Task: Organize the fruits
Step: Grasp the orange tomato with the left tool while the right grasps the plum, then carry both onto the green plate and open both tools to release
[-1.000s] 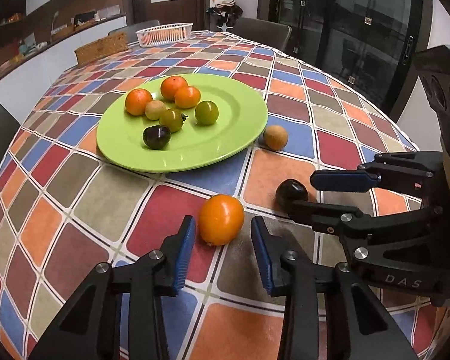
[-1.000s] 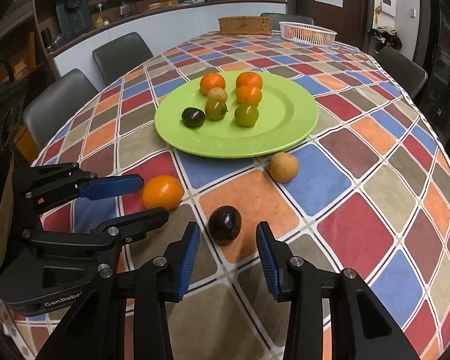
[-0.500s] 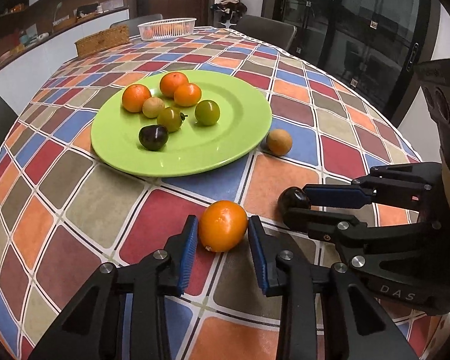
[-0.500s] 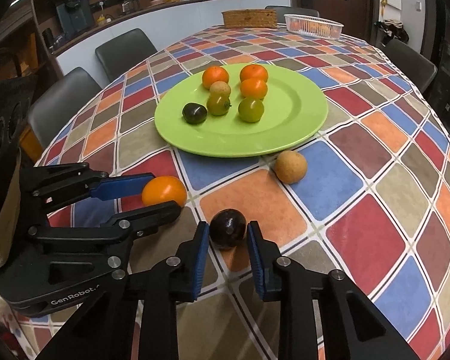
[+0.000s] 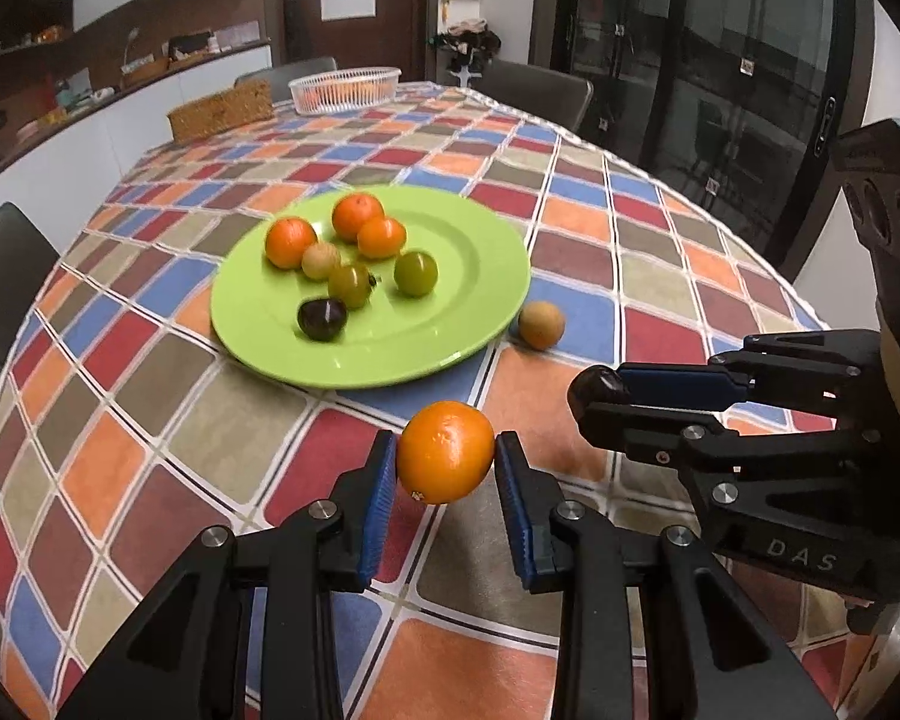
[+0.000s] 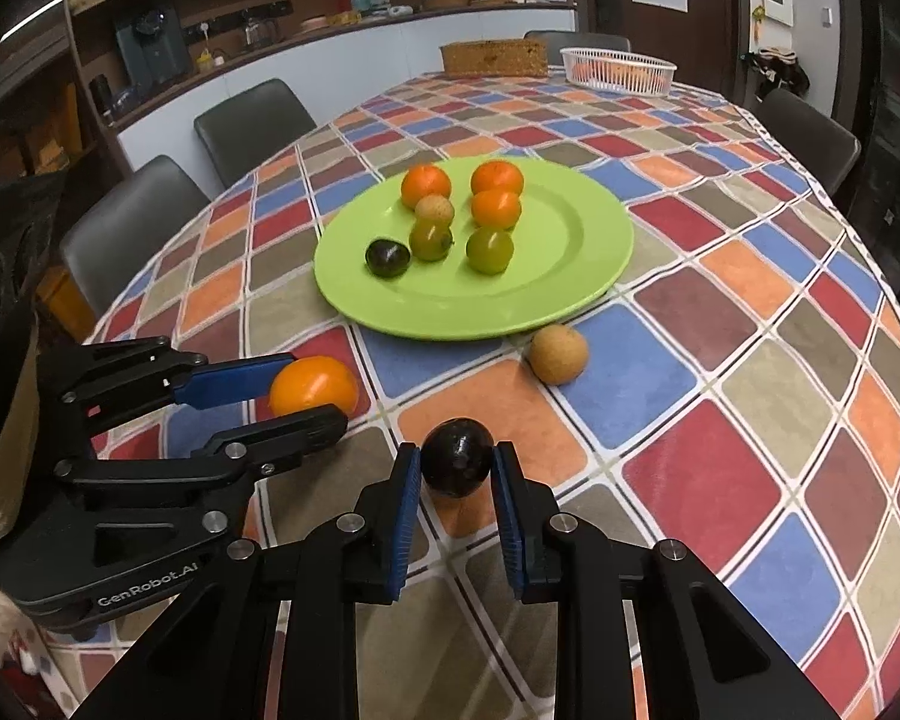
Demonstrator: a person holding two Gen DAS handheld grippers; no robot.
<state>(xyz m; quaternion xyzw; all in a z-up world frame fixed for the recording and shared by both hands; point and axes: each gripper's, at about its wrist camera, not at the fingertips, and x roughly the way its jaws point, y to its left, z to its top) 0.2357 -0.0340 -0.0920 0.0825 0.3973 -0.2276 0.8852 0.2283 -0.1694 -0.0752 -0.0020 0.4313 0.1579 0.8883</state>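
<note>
My left gripper (image 5: 445,456) is shut on an orange (image 5: 445,451) and holds it above the tablecloth; it also shows in the right wrist view (image 6: 313,385). My right gripper (image 6: 455,463) is shut on a dark plum (image 6: 456,459), lifted off the table; the plum shows at the right in the left wrist view (image 5: 594,387). A green plate (image 5: 480,300) beyond both holds several fruits: oranges, green and tan ones and a dark plum. A tan fruit (image 6: 559,354) lies on the cloth by the plate's near right edge.
The round table wears a colourful chequered cloth (image 6: 720,372). A white basket (image 6: 618,67) and a wicker box (image 6: 493,57) stand at the far edge. Dark chairs (image 6: 252,126) ring the table.
Both grippers closed on their fruits, the left on the orange and the right on the dark plum, and lifted them off the cloth.
</note>
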